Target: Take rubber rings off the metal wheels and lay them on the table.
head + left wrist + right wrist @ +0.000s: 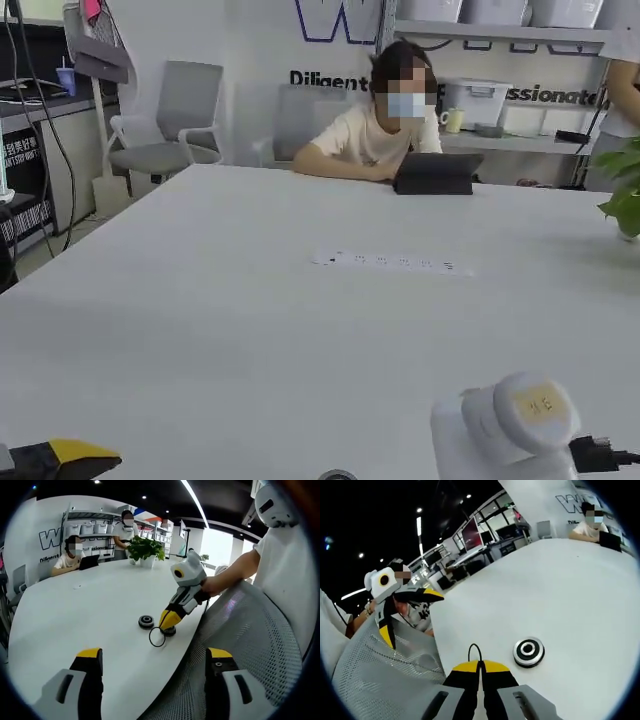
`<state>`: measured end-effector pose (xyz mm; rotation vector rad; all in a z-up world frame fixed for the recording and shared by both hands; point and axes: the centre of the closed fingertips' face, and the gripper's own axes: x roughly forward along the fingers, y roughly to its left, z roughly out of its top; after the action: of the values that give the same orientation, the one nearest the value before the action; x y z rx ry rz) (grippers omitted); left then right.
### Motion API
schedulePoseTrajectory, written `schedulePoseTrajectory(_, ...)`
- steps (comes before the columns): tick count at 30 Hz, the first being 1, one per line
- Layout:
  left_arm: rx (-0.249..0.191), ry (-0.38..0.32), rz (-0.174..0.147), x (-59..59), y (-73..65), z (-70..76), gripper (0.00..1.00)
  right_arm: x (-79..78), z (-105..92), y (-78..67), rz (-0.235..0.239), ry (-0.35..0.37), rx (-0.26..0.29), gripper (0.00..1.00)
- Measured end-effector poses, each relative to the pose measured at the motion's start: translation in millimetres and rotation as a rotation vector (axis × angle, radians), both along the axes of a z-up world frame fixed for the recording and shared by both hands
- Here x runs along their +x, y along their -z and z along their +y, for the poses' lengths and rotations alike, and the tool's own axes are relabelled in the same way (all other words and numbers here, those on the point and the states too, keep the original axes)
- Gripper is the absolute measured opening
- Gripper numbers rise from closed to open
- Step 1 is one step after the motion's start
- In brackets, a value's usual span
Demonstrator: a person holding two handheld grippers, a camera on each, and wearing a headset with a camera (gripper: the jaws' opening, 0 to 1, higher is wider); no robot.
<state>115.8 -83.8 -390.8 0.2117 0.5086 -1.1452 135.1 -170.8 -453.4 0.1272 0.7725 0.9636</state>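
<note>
Now the right hand-held gripper [480,666], closed on a rubber ring [157,638], seems to lay it at the tabletop [570,595] edge; left hand-held gripper [155,657] open. Next, release it.

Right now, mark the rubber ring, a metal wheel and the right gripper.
rubber ring [474,645]: right gripper view, top of its loop.
metal wheel [528,651]: right gripper view, hub.
right gripper [164,625]: left gripper view, between its yellow tips.

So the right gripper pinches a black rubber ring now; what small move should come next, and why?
Probably lower the right gripper to the table and open it, laying the rubber ring down. Its jaws are shut on the thin loop, which looks free of any wheel. The metal wheel beside it seems to wear its ring and can wait.
</note>
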Motion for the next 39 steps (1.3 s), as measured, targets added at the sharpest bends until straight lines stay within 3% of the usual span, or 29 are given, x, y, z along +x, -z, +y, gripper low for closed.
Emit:
schedulePoseTrajectory(6,-0.01,-0.021,-0.001,2.4,-1.1,2.1,0.81,-4.2,4.2,5.9,-0.03,-0.039,-0.035,0.0)
schedulePoseTrajectory(9,-0.012,-0.023,0.003,2.4,-0.9,2.4,0.81,-3.8,5.0,6.7,-0.073,-0.062,-0.062,0.0)
schedulePoseTrajectory(19,-0.015,-0.023,0.01,2.0,-0.8,2.6,0.8,-0.4,1.3,8.8,-0.087,-0.057,-0.078,0.0)
schedulePoseTrajectory(29,-0.017,-0.023,0.014,1.8,-0.5,2.4,0.8,-0.3,-1.6,12.5,-0.07,-0.055,-0.094,0.09)
schedulePoseTrajectory(39,-0.017,-0.024,0.014,1.5,-0.7,2.1,0.8,4.5,-4.1,5.4,-0.087,-0.04,-0.086,0.1)
